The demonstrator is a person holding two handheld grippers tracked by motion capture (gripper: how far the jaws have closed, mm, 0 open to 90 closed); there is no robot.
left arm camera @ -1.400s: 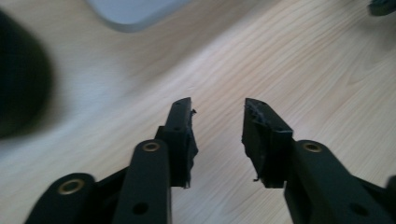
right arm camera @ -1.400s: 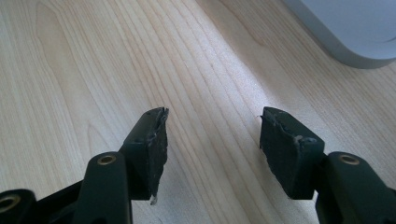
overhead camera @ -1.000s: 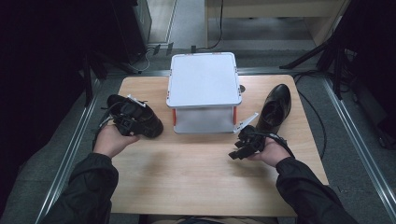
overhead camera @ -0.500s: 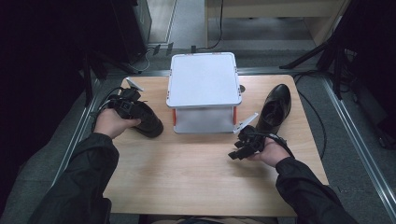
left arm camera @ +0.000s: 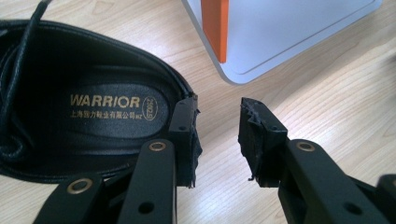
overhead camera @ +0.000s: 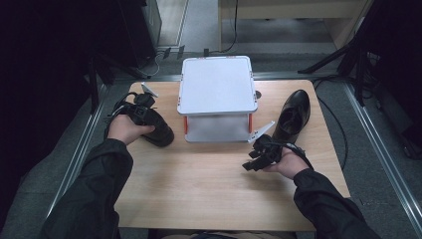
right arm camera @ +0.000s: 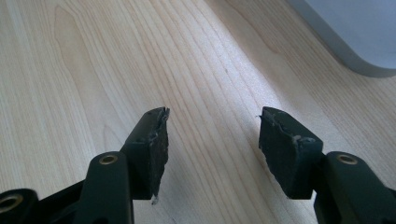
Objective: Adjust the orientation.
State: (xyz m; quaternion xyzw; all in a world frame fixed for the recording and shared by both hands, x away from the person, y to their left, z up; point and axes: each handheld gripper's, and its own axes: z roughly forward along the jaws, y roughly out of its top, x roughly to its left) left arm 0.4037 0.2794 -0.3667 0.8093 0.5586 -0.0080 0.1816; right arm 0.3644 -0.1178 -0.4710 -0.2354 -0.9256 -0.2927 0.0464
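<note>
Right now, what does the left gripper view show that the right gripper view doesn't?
The left gripper view has a black shoe with WARRIOR printed on its insole, one jaw of the open left gripper at the shoe's rim, and an orange post on the white box. The right gripper view has the open right gripper over bare wood. Both show the table and a corner of the box.

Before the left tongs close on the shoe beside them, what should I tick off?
1. Left tongs open: ok.
2. Shoe rim between the jaws: not ok, one jaw touches the rim, gap over bare table.
3. Laces clear of the jaws: ok.
4. White box apart from the shoe: ok.
5. Right tongs open, holding nothing: ok.
6. Second shoe out of the way: ok.
</note>
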